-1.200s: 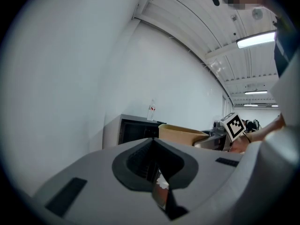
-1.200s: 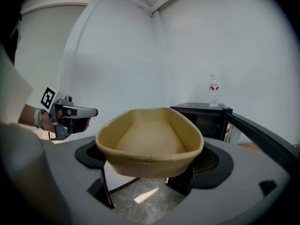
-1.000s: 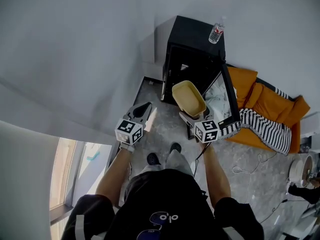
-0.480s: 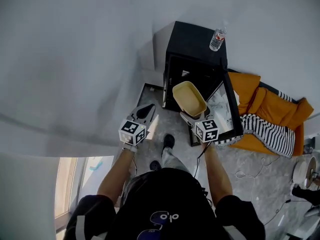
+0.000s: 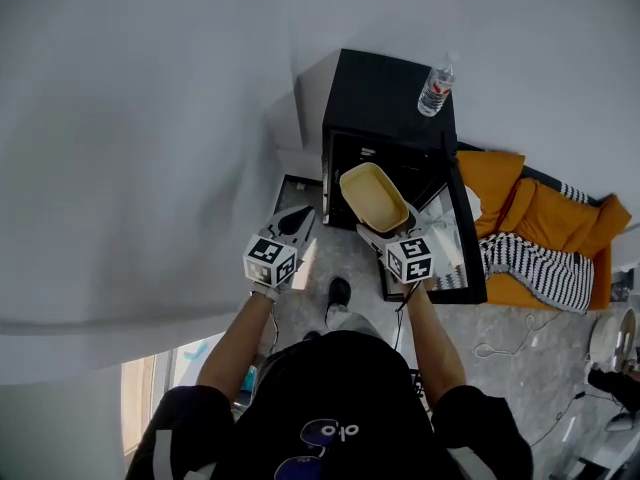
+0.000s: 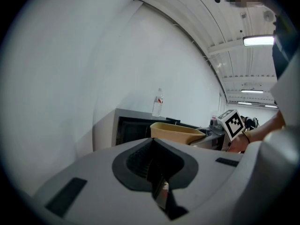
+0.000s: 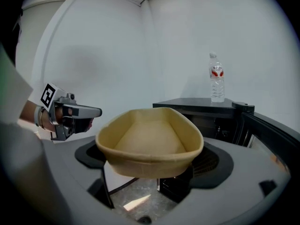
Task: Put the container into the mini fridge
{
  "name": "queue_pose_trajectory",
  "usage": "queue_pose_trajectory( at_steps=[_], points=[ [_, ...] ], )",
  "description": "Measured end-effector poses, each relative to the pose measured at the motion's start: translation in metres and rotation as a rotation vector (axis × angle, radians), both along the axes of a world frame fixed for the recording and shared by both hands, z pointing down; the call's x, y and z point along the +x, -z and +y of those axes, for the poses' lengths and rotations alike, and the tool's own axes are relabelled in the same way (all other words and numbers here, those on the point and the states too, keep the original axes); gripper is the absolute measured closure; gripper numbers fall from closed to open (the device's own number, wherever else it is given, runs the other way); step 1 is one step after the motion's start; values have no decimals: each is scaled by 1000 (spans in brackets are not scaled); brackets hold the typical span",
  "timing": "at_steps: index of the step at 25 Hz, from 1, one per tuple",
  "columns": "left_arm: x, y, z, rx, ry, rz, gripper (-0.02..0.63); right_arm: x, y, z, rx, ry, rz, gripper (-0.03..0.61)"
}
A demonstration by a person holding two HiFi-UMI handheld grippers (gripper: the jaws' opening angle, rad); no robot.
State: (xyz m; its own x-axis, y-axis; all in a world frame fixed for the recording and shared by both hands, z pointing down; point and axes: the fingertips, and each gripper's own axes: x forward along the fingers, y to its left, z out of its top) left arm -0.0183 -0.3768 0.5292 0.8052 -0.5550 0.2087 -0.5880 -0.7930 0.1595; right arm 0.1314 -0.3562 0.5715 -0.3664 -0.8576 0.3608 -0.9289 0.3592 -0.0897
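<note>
Tan oval paper container (image 7: 150,139), thin-walled, is clamped at its near end by the right tongs (image 5: 378,234). It looks light and crushable, so a gentle hold suits. Left tongs (image 5: 296,218) alongside are closed and empty. Just ahead is the black mini fridge (image 5: 385,93), its door (image 5: 462,268) open rightward and a clear plastic bottle (image 5: 433,68) on top. Nothing appears to block the way in.

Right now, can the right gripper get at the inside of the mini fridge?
Probably yes. The mini fridge has its door open, and the right gripper, holding the yellow container, is just before the opening with nothing visible between.
</note>
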Motion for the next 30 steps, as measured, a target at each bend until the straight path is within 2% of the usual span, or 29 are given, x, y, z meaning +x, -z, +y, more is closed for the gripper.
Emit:
queue_pose_trajectory(
  at_steps=[19,30],
  points=[
    [60,-45,-69,-74,-63,24,606,40,-65,-76,-73,-35,7,38],
    [78,-81,-97,-106,-76,12,606,57,-94,-130,-57,-62,5,38]
  ],
)
